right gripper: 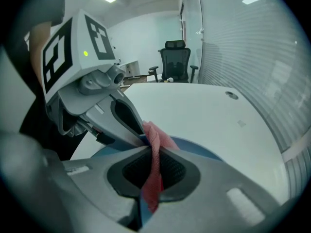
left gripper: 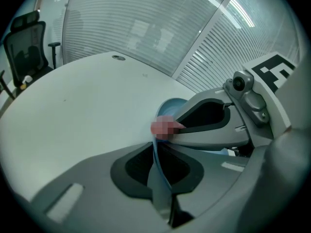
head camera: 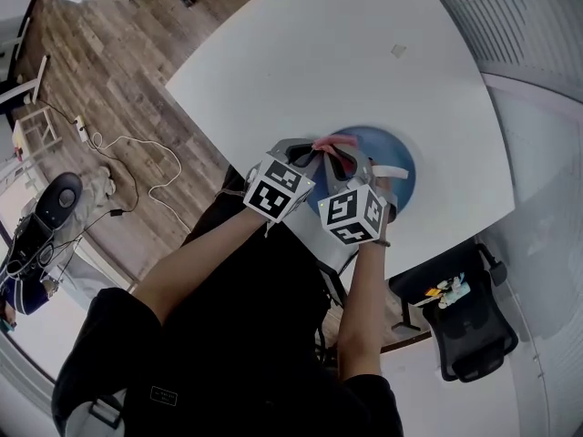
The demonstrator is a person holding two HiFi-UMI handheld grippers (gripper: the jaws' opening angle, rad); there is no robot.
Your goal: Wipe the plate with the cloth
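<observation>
**Blue plate** (head camera: 396,164): lying near the edge of the white round table (head camera: 301,53) closest to me. Its thin rim is running straight between the jaws of my left gripper (left gripper: 156,148), which are clenched on it, so I am judging the plate pinned rather than free to slide.

**Pink cloth** (right gripper: 156,166): I am grasping it in my right gripper (right gripper: 151,152), with the jaws closed on a bunched fold. A loose tuft is sticking out past the tips, over the plate's near rim and just beside the left gripper's tips.

**Grippers:** both are pointing steeply down and crowding close together over the plate's near side.

**Step in hand, as I am judging it:** the hold is set and the wiping stroke is only starting. Most of the blue face is showing uncovered in the head view.

**Next move:** I am aiming to press the cloth down onto the plate and sweep it toward the far rim. That is calling for light downward pressure, a firm left hold and room between the grippers so that they are not colliding.

**Beyond the table:** wooden floor (head camera: 118,80) and a black office chair (head camera: 474,326).
</observation>
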